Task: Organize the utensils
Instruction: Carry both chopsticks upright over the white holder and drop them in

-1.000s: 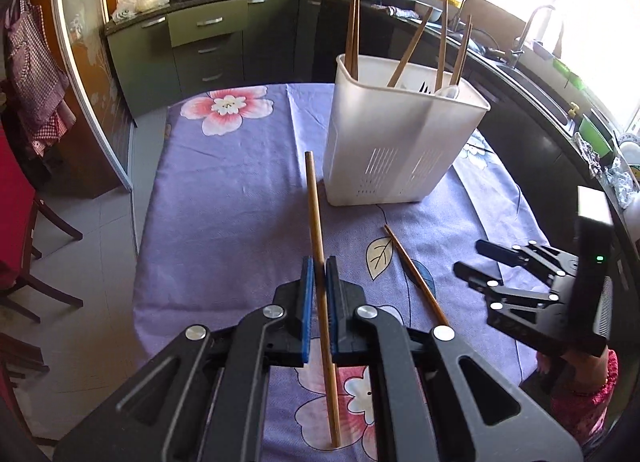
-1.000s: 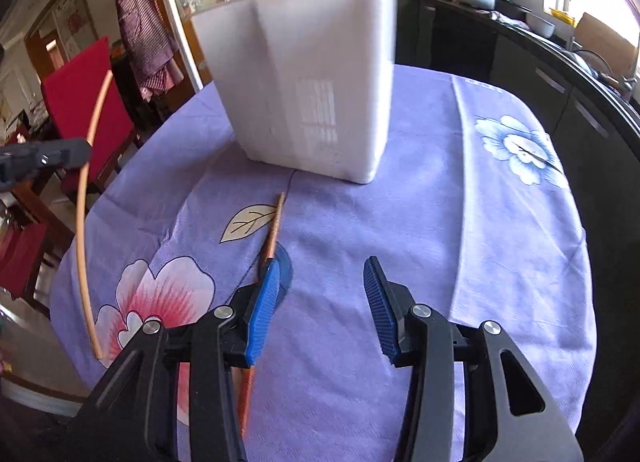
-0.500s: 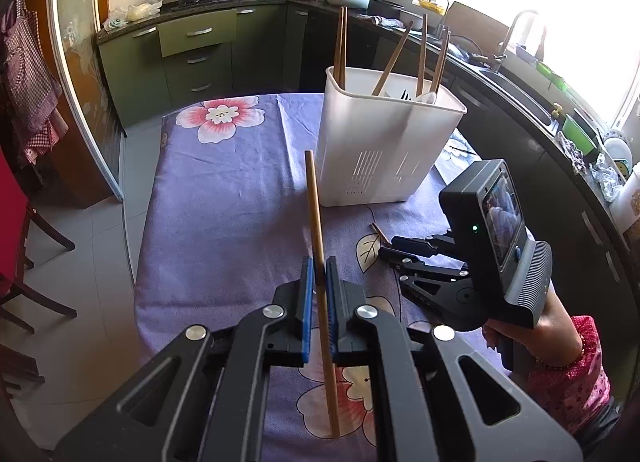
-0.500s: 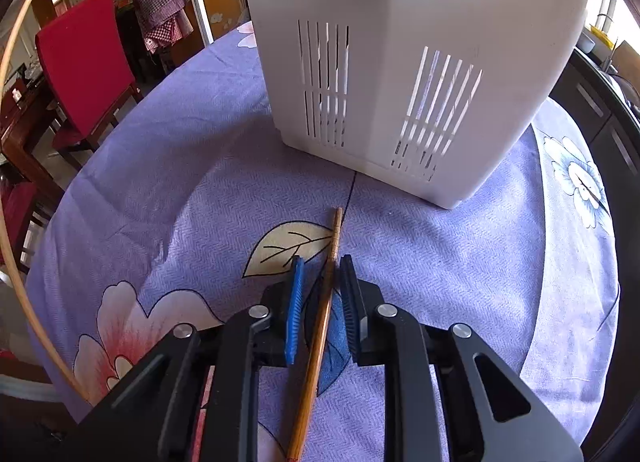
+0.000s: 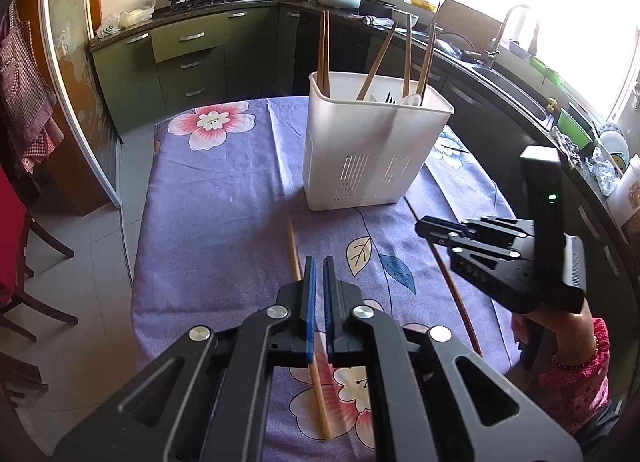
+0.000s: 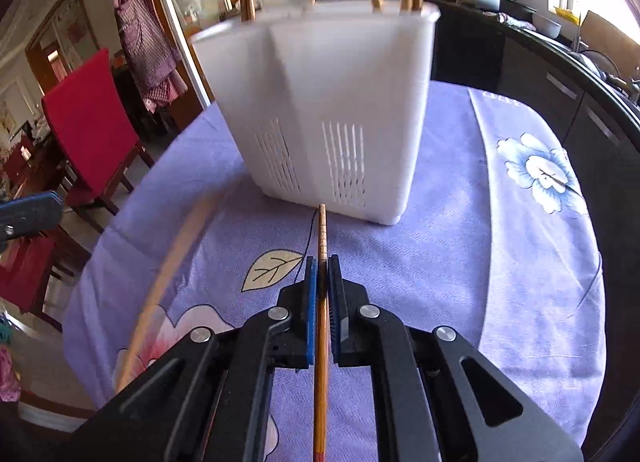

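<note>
Between the blue pads of the right gripper (image 6: 320,274) sat a wooden chopstick (image 6: 322,234), pinched tight and running straight along the fingers. Its far tip ended just short of the base of the white utensil holder (image 6: 340,102). From the left wrist view you could see the same right gripper (image 5: 424,228) low over the table, with that chopstick (image 5: 460,298) sticking out on both sides of it.

The second chopstick (image 5: 295,250) wasn't in any claw as far as I could tell. It ran at a slant under the left gripper (image 5: 318,274), passing behind the left finger rather than through the gap. The right wrist view showed it as a blurry streak (image 6: 160,286), well apart from the left gripper (image 6: 28,214). The left gripper's pads were only a narrow slit apart, and just cloth showed between them.

The holder (image 5: 360,150) stood upright on the purple flowery tablecloth (image 5: 224,198). Several more chopsticks (image 5: 323,50) leaned up out of its top.

The person's hand (image 5: 560,326), in a pink sleeve, was wrapped around the right gripper's handle. A red chair (image 6: 88,114) stood off past the table edge.
</note>
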A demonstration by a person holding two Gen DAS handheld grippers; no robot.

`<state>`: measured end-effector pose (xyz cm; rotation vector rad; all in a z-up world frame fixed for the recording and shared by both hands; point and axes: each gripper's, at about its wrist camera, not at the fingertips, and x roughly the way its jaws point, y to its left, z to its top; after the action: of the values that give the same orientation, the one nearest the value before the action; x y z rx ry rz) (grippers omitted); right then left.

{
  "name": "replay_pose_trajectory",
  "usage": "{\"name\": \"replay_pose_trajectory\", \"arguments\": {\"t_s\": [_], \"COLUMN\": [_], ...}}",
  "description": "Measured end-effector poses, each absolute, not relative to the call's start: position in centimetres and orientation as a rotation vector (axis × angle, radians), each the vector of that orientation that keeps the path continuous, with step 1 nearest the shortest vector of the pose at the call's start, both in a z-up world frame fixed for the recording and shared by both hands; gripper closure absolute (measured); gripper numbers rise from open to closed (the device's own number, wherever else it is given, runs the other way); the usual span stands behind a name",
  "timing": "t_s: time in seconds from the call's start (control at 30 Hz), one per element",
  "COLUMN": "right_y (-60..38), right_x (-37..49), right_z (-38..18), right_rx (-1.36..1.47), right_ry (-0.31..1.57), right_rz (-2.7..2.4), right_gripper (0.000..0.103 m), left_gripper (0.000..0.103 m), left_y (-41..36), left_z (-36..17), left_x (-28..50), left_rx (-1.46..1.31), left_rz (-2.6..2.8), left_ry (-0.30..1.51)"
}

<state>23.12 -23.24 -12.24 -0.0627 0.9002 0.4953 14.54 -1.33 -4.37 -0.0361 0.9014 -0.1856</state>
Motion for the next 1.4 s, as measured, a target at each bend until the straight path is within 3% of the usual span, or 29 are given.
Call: {"name": "replay_pose_trajectory", "arguments": {"t_s": [0.2, 0.37, 0.57, 0.9, 0.97, 1.23, 1.4], "right_y": [-27.1, -29.4, -32.1, -34.2, -34.4, -34.5, -34.5], "right_x": [19.2, 16.3, 13.3, 12.0, 12.1, 12.6, 12.1], "right_z": [-6.5, -3.3, -1.3, -0.5, -0.7, -0.8, -0.4], "right_rx": [0.0, 0.041, 0.053, 0.078, 0.081, 0.091, 0.09], "right_ry": [0.739, 0.651, 0.613, 0.6, 0.602, 0.602, 0.591], "right_rz": [0.491, 0.49, 0.489, 0.49, 0.488, 0.487, 0.49], "right_gripper": [0.097, 0.097, 0.097, 0.097, 0.097, 0.097, 0.097], "left_gripper": [0.103, 0.102, 0.101, 0.1, 0.096, 0.098, 0.098], "left_y": [-1.8, -1.8, -1.6, -2.2, -2.6, -2.6, -1.8], "left_z": [-3.8, -7.4, -12.7, -15.6, -15.8, -15.6, -12.4], "left_x": [14.6, 18.2, 23.1, 26.0, 26.0, 25.8, 24.5], "left_rx": [-0.013, -0.015, -0.024, -0.004, 0.008, -0.017, -0.036], "left_rz": [-0.193, -0.134, -0.084, -0.044, -0.038, -0.039, -0.067], "left_ry": [0.905, 1.027, 1.196, 1.282, 1.286, 1.304, 1.226]}}
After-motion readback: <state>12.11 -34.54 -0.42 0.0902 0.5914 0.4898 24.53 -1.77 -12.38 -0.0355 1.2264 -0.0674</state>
